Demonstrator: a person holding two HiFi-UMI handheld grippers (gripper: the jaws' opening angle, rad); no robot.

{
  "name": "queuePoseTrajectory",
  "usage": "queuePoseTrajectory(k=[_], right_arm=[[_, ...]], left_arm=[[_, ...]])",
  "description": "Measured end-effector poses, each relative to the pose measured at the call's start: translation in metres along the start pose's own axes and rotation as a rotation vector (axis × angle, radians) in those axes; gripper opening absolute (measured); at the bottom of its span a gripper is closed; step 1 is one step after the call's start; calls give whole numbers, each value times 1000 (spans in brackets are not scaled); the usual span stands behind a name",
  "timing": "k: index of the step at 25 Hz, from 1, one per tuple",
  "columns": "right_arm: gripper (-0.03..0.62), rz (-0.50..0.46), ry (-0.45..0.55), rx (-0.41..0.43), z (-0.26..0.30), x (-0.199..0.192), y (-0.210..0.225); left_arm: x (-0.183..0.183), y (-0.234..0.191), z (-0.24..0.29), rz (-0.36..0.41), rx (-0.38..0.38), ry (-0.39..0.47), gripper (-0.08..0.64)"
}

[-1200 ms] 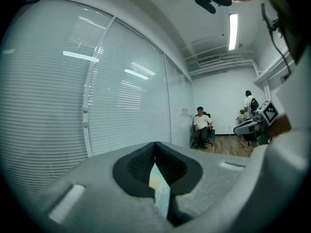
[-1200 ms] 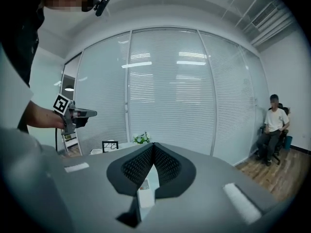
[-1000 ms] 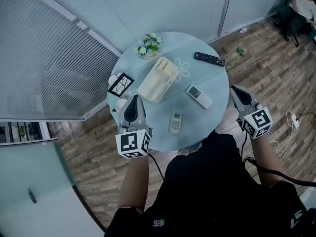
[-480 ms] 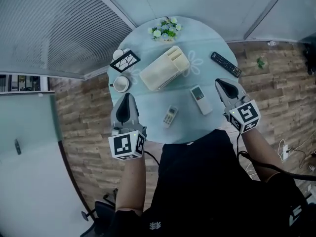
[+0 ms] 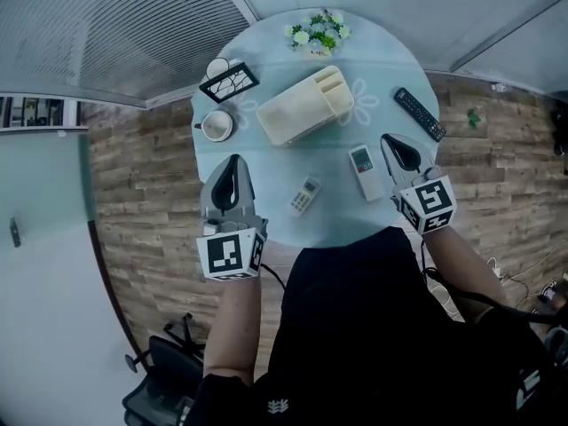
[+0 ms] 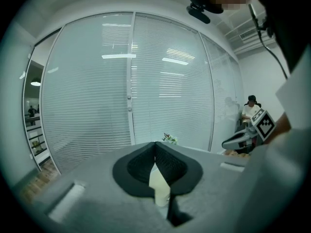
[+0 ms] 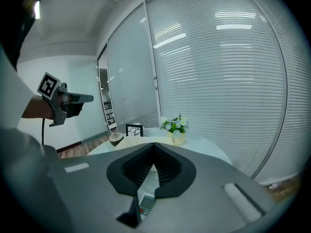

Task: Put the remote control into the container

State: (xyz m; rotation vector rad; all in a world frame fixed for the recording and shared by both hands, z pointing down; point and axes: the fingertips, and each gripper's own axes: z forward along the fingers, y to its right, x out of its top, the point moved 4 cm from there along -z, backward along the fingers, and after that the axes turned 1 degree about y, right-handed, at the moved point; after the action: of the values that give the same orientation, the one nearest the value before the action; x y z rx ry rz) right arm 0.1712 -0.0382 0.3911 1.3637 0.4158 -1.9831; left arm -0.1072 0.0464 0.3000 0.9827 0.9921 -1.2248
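Note:
Three remotes lie on the round table (image 5: 266, 153): a white one (image 5: 364, 172) at the right, a small pale one (image 5: 304, 195) near the front, and a black one (image 5: 420, 114) at the far right edge. The cream container (image 5: 311, 106) lies in the middle. My right gripper (image 5: 390, 140) is shut and empty, its tip just right of the white remote, which shows below the jaws (image 7: 146, 203). My left gripper (image 5: 232, 161) is shut and empty over the table's front left, pointing at the container (image 6: 159, 186).
A pot of flowers (image 5: 318, 32) stands at the table's far edge. A cup (image 5: 216, 125) and a black framed holder (image 5: 229, 81) sit at the left. Glass walls with blinds enclose the table. A wood floor surrounds it. A person sits in the distance (image 6: 251, 109).
My right gripper has come in from beyond the table's right edge to beside the white remote. The left gripper shifted a little. Both stayed shut.

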Motion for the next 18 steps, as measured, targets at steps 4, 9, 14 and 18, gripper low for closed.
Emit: queuePoseTrajectory(k=[4, 9, 14, 18], right_arm=[[2, -2, -42, 11, 11, -23, -12], [2, 19, -93, -32, 24, -51, -14], [2, 51, -193, -86, 34, -96, -15], [2, 60, -235, -84, 41, -125, -19]], left_arm=[[-28, -1, 16, -32, -24, -19, 2], [-54, 5, 33, -15, -74, -40, 2], [-91, 12, 46, -25, -123, -75, 2], [-117, 15, 51, -48, -142, -104, 2]])
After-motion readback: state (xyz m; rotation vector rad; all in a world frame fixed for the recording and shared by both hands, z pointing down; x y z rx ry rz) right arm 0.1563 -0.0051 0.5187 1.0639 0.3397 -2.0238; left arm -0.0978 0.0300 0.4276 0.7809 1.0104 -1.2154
